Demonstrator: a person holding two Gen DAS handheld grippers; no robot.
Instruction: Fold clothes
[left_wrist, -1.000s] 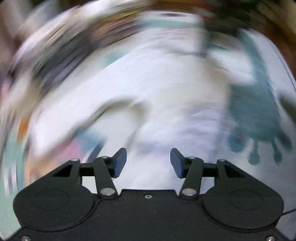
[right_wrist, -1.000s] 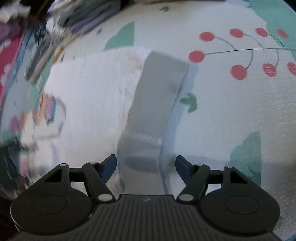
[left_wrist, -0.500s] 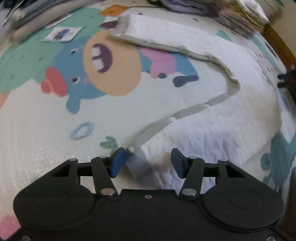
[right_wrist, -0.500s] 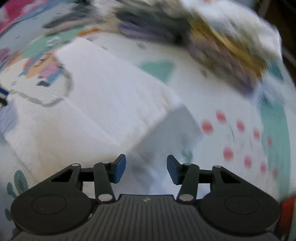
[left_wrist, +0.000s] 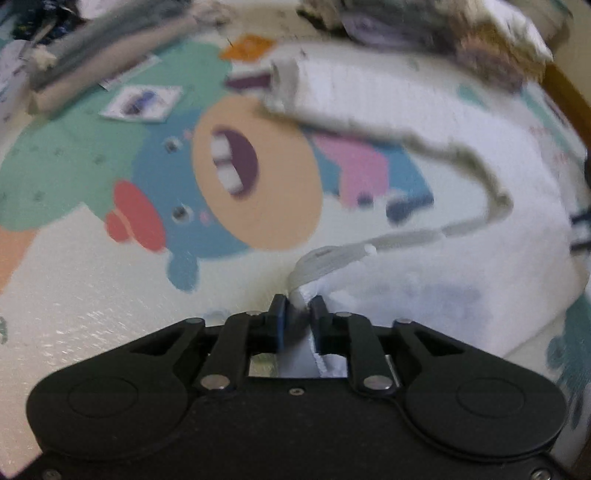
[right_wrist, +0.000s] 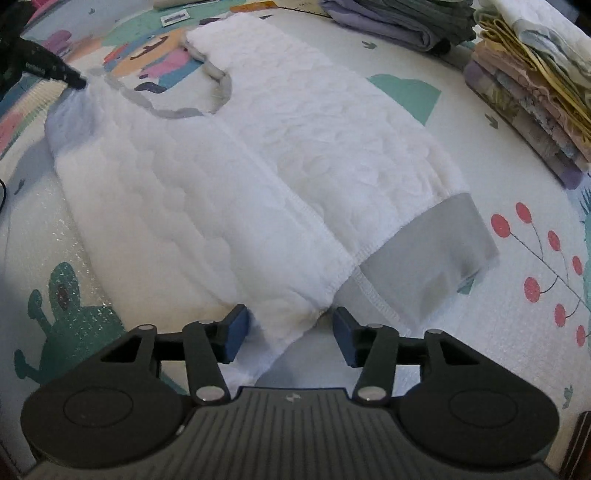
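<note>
A white quilted top (right_wrist: 236, 177) lies spread flat on a play mat (right_wrist: 498, 325) with bright cartoon pictures. The top has grey trim around its neck (right_wrist: 184, 110) and a grey cuff (right_wrist: 424, 254) at the end of one sleeve. The left gripper (left_wrist: 298, 314) has just been closing, and now its two blue pads pinch a corner of the white top by the grey neck trim. The cloth bunches up between the pads and runs back under the gripper. In the right wrist view, this same gripper shows as a dark shape at the far left edge, touching the top's corner. The right gripper (right_wrist: 290, 332) points down at the near end of the top, right where the folded sleeve meets the body. Its pads stand apart, with a lump of white cloth sitting between them. The pads do not squeeze it. Past the top, at the far side of the mat, sits a pile of folded grey and purple clothes (right_wrist: 399, 18). Beside it on the right is a tall stack of folded cloths (right_wrist: 532, 85) in yellow, pink and purple. A small paper card (left_wrist: 142, 101) lies on the mat near a big cartoon face (left_wrist: 255, 173).
</note>
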